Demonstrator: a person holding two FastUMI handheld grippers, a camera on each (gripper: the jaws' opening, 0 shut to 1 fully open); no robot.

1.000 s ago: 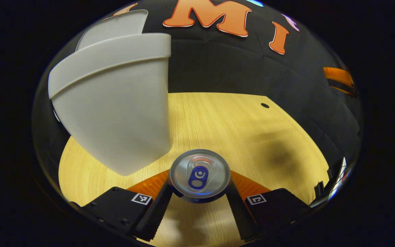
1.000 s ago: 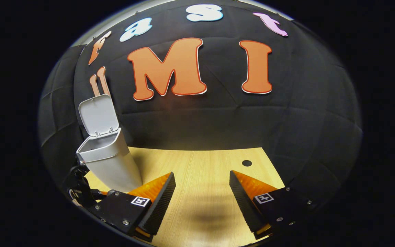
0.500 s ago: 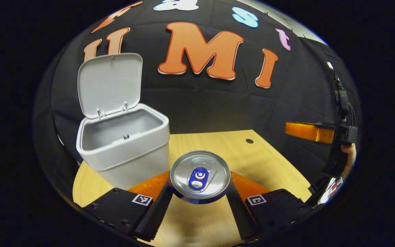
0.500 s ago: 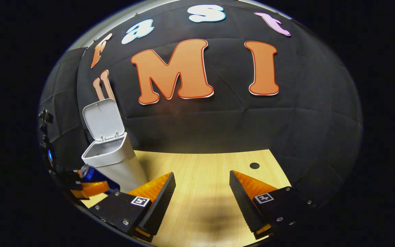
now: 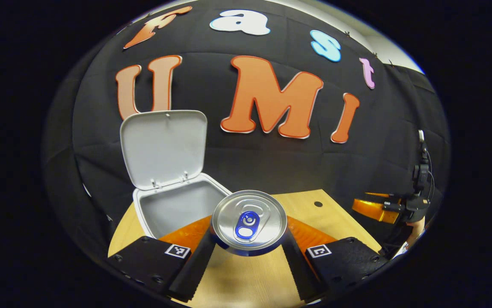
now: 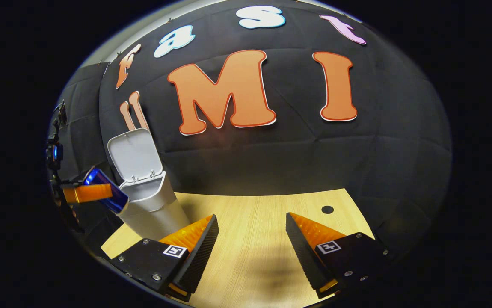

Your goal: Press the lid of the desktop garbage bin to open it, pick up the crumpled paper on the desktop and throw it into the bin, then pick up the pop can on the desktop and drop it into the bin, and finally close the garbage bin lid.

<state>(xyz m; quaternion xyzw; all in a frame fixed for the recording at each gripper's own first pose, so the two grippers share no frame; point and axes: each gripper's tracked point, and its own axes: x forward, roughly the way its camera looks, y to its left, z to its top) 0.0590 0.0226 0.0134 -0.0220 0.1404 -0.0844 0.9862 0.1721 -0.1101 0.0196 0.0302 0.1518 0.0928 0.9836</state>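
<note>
In the left gripper view my left gripper (image 5: 248, 248) is shut on the pop can (image 5: 249, 221), whose silver top with a blue tab faces the camera. Behind and to the left stands the white bin (image 5: 173, 209) with its lid (image 5: 164, 147) raised and its mouth open. The right gripper view shows the blue can (image 6: 107, 194) held tilted in the air beside the bin (image 6: 152, 209), level with its rim. My right gripper (image 6: 250, 248) hangs open over the wooden table (image 6: 250, 222) with nothing between its fingers. I see no crumpled paper; the bin's inside is partly hidden.
A small dark hole (image 6: 327, 209) marks the tabletop near its far right corner. The booth's black cloth wall stands close behind the bin. In the left gripper view the right gripper (image 5: 378, 209) shows at the far right edge.
My left gripper has lifted the can from low beside the bin's wall up to rim height, so the bin's open mouth has come into view. The right gripper has hardly moved.
</note>
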